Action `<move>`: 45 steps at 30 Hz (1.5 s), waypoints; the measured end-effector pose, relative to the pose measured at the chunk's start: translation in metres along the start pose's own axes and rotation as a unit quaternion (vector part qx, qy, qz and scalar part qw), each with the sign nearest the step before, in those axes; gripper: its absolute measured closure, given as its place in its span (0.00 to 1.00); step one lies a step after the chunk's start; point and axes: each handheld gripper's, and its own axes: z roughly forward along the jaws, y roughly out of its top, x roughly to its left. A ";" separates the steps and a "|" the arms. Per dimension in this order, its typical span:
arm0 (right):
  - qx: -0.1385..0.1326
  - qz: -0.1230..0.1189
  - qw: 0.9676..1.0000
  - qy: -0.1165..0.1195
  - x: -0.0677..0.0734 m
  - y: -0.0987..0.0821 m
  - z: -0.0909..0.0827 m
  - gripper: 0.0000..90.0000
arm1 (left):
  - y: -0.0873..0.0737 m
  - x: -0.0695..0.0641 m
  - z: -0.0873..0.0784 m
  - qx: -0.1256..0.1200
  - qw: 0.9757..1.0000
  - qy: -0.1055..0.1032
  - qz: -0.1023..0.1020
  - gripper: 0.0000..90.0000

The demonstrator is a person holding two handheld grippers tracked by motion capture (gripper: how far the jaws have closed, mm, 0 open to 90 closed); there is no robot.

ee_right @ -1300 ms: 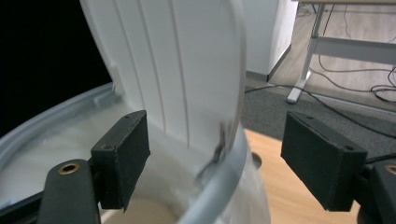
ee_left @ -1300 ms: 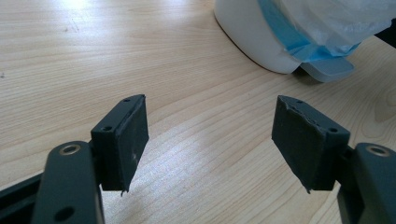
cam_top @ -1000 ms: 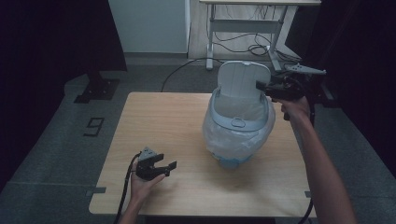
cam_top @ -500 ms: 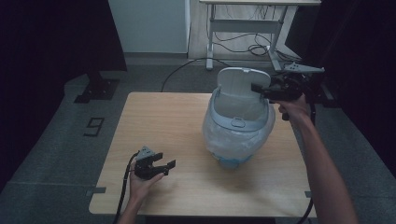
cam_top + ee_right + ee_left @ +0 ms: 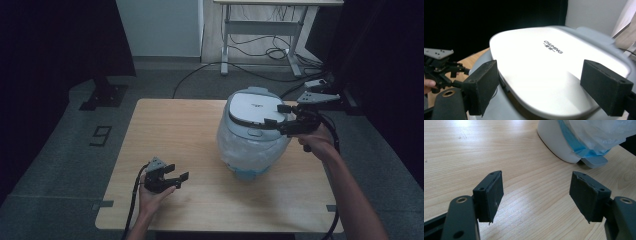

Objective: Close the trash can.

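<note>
Rice cooker lid lowered, right gripper spread above it

The right gripper (image 5: 278, 115) hovers at the lid (image 5: 255, 107) of the plastic-wrapped rice cooker (image 5: 250, 145) on the wooden table (image 5: 175, 125); its jaws have just been opening and stand spread on either side of the lid top, clasping nothing. The left gripper (image 5: 172, 176) rests released near the front edge, well apart from the cooker.

Right tool (image 5: 278, 116) agape (freshly widened), left tool (image 5: 175, 176) agape
</note>
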 end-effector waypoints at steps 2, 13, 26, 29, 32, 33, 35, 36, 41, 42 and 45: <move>0.005 0.001 1.000 -0.006 0.002 -0.003 0.004 0.17 | 0.000 0.000 0.000 0.000 1.000 0.000 -0.001 0.30; -0.001 -0.008 0.997 -0.075 0.013 -0.001 0.020 0.21 | -0.002 0.002 -0.001 -0.001 1.000 0.005 -0.005 0.30; -0.016 -0.007 0.993 -0.117 0.021 -0.009 0.021 0.25 | -0.002 0.000 0.000 -0.001 1.000 0.009 -0.003 0.30; -0.020 -0.003 0.993 -0.119 0.022 -0.010 0.021 0.25 | -0.003 0.000 0.001 0.000 1.000 0.010 -0.004 0.30; -0.020 -0.001 0.992 -0.128 0.025 -0.009 0.020 0.26 | -0.003 0.000 0.002 0.002 1.000 0.010 -0.001 0.30; -0.022 -0.003 0.991 -0.134 0.026 -0.010 0.019 0.26 | -0.003 0.000 0.002 0.003 1.000 0.011 0.000 0.30; -0.029 -0.008 0.988 -0.150 0.029 -0.012 0.015 0.26 | -0.004 0.000 0.002 0.004 1.000 0.012 -0.001 0.30; -0.033 -0.009 0.988 -0.153 0.030 -0.014 0.013 0.25 | -0.004 0.001 0.002 0.003 1.000 0.012 -0.002 0.30; -0.067 -0.006 0.984 -0.168 0.033 -0.027 -0.008 0.25 | -0.005 0.002 0.002 0.002 1.000 0.015 -0.003 0.30; -0.076 -0.004 0.983 -0.166 0.034 -0.030 -0.015 0.25 | -0.005 0.002 0.002 0.003 1.000 0.016 -0.003 0.30; -0.090 -0.002 0.982 -0.164 0.036 -0.040 -0.033 0.25 | -0.005 0.001 0.003 0.004 1.000 0.016 -0.004 0.30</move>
